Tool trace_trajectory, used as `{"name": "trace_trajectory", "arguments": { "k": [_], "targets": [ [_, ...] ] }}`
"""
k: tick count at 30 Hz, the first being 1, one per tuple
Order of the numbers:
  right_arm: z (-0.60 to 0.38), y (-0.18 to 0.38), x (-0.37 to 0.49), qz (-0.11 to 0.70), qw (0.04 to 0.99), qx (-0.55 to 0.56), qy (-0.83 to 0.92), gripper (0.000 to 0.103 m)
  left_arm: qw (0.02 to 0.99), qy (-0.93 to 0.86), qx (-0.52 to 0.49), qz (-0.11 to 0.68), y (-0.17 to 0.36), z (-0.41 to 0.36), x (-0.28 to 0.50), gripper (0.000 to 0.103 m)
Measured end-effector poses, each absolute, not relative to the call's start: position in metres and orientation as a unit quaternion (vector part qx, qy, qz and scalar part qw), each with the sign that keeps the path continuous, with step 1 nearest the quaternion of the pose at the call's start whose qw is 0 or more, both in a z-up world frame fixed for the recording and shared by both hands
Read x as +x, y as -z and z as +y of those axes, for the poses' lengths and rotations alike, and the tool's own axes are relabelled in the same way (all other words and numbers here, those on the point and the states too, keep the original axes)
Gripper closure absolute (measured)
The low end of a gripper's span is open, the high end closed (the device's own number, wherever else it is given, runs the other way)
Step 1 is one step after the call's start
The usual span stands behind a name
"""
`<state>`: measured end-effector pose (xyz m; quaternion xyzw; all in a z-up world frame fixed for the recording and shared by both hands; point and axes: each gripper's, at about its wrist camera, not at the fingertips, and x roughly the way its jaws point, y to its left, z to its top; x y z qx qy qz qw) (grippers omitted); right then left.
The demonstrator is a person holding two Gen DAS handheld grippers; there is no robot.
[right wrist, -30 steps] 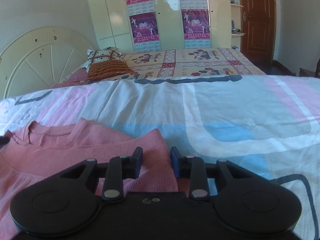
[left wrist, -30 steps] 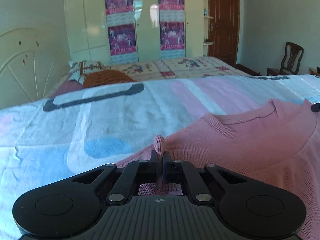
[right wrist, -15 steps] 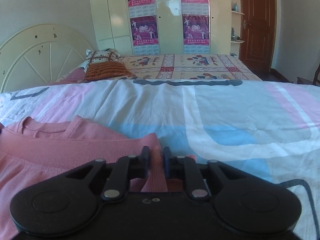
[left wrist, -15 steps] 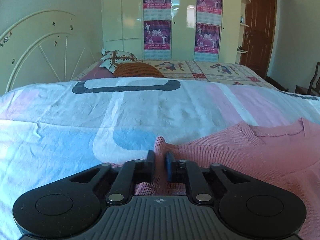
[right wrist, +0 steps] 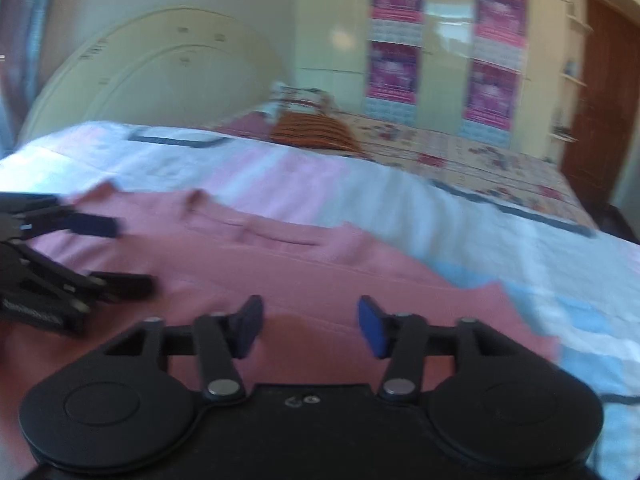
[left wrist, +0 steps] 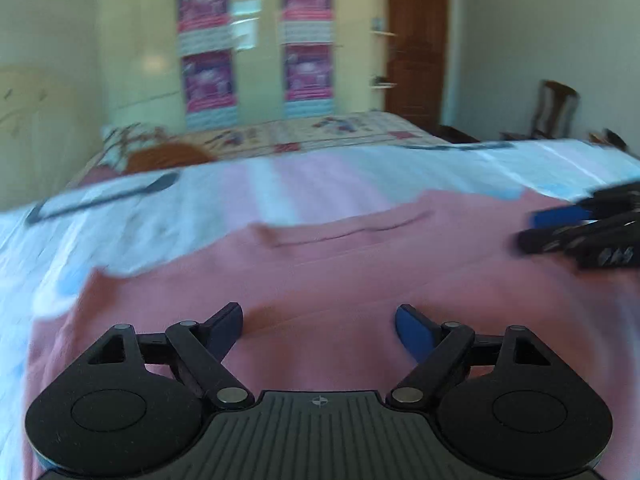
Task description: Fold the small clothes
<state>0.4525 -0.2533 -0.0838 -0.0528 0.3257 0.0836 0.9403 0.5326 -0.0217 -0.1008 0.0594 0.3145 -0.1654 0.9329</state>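
A pink knit top point(left wrist: 340, 272) lies spread on the bed, its neckline toward the far side; in the right wrist view the same pink top point(right wrist: 320, 276) fills the near half. My left gripper point(left wrist: 319, 326) hovers over the top, its jaws opening wide, nothing pinched between them. My right gripper point(right wrist: 310, 326) is also over the cloth, its jaws opening, pads clear of the fabric. Each gripper shows in the other's view: the right gripper point(left wrist: 560, 228) at the right edge, the left gripper point(right wrist: 108, 256) at the left edge. Both views are motion-blurred.
The bedsheet point(left wrist: 280, 192) has pale blue, white and pink blocks. An orange pillow point(right wrist: 316, 132) and a patterned quilt point(right wrist: 480, 164) lie farther back. A cream headboard point(right wrist: 152, 84), wardrobe with posters point(left wrist: 256, 52), brown door point(left wrist: 416, 52) and wooden chair point(left wrist: 556, 108) stand beyond.
Both grippers have let go of the folds of pink cloth they pinched, and their jaws have spread. Both have shifted inward over the top, each now visible in the other's view.
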Motion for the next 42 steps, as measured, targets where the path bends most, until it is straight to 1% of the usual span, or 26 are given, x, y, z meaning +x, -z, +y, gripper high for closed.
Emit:
{"name": "trace_trajectory", "arguments": {
  "k": [1,2,4,5,7,10,11,14,15,16,17,18,20,21,22,23,24,25,26,27,30,32,35,37,40,42],
  "targets": [
    [-0.274,0.085,0.456,0.335,0.941,-0.039,-0.037,0.071,0.936,0.146,0.042,0.318,0.102,-0.006,0.532,0.020],
    [-0.294,0.086,0.459,0.344,0.939,-0.020,0.000,0.071,0.936,0.145,0.021,0.319,0.102,0.009,0.532,0.020],
    [-0.333,0.089,0.459,0.352,0.935,0.041,-0.009,0.074,0.937,0.131,0.005,0.324,0.103,0.023,0.532,0.020],
    [-0.340,0.086,0.457,0.353,0.934,0.058,-0.013,0.070,0.937,0.126,0.003,0.326,0.100,0.024,0.528,0.020],
    [-0.343,0.074,0.444,0.338,0.938,0.074,-0.012,0.067,0.942,0.136,-0.005,0.307,0.090,0.020,0.514,0.020],
    [-0.331,0.062,0.412,0.314,0.947,0.056,-0.038,0.068,0.940,0.180,-0.011,0.289,0.077,0.002,0.488,0.020],
    [-0.325,0.062,0.402,0.312,0.948,0.046,-0.045,0.070,0.939,0.191,-0.007,0.284,0.075,-0.006,0.478,0.020],
    [-0.312,0.066,0.376,0.314,0.947,0.026,-0.068,0.072,0.932,0.222,-0.002,0.288,0.080,-0.030,0.459,0.020],
    [-0.306,0.068,0.372,0.317,0.946,0.018,-0.068,0.075,0.930,0.224,0.006,0.293,0.083,-0.036,0.456,0.020],
    [-0.305,0.069,0.369,0.322,0.945,0.012,-0.053,0.075,0.930,0.218,0.012,0.296,0.086,-0.040,0.453,0.020],
    [-0.307,0.069,0.365,0.322,0.946,0.015,-0.034,0.072,0.929,0.214,0.011,0.300,0.088,-0.040,0.451,0.020],
    [-0.313,0.067,0.361,0.316,0.948,0.031,-0.017,0.071,0.929,0.211,0.008,0.304,0.090,-0.039,0.450,0.020],
    [-0.323,0.067,0.356,0.318,0.947,0.049,0.004,0.062,0.934,0.185,0.016,0.305,0.091,-0.034,0.445,0.020],
    [-0.324,0.068,0.355,0.324,0.945,0.043,0.009,0.059,0.936,0.173,0.016,0.307,0.093,-0.029,0.443,0.020],
    [-0.323,0.069,0.356,0.331,0.943,0.037,0.006,0.053,0.936,0.163,0.012,0.313,0.095,-0.024,0.443,0.020],
    [-0.320,0.073,0.357,0.343,0.939,0.028,-0.004,0.052,0.936,0.156,0.011,0.317,0.097,-0.019,0.444,0.020],
    [-0.316,0.079,0.357,0.356,0.934,0.014,-0.011,0.053,0.937,0.148,0.019,0.317,0.099,-0.016,0.446,0.020],
    [-0.311,0.086,0.359,0.371,0.928,-0.007,-0.013,0.061,0.938,0.131,0.040,0.318,0.102,-0.014,0.448,0.020],
    [-0.306,0.093,0.360,0.386,0.922,-0.041,-0.009,0.065,0.940,0.107,0.054,0.319,0.104,-0.009,0.450,0.020],
    [-0.304,0.097,0.354,0.379,0.922,-0.075,0.000,0.065,0.943,0.090,0.046,0.318,0.105,0.002,0.453,0.020],
    [-0.328,0.093,0.347,0.393,0.916,-0.061,0.047,0.063,0.942,0.049,0.013,0.333,0.104,0.040,0.461,0.020],
    [-0.334,0.083,0.341,0.378,0.924,-0.037,0.038,0.071,0.944,0.045,0.001,0.328,0.095,0.044,0.458,0.020],
    [-0.319,0.067,0.343,0.333,0.942,-0.030,0.011,0.071,0.949,0.092,-0.002,0.300,0.082,0.019,0.447,0.020],
    [-0.301,0.067,0.357,0.333,0.943,-0.017,-0.022,0.071,0.946,0.136,0.010,0.294,0.079,-0.013,0.442,0.020],
    [-0.269,0.074,0.370,0.338,0.938,-0.028,-0.070,0.071,0.936,0.186,0.046,0.295,0.083,-0.058,0.433,0.020],
    [-0.254,0.086,0.377,0.354,0.932,-0.053,-0.060,0.070,0.926,0.185,0.077,0.320,0.097,-0.076,0.438,0.020]
  ]
}}
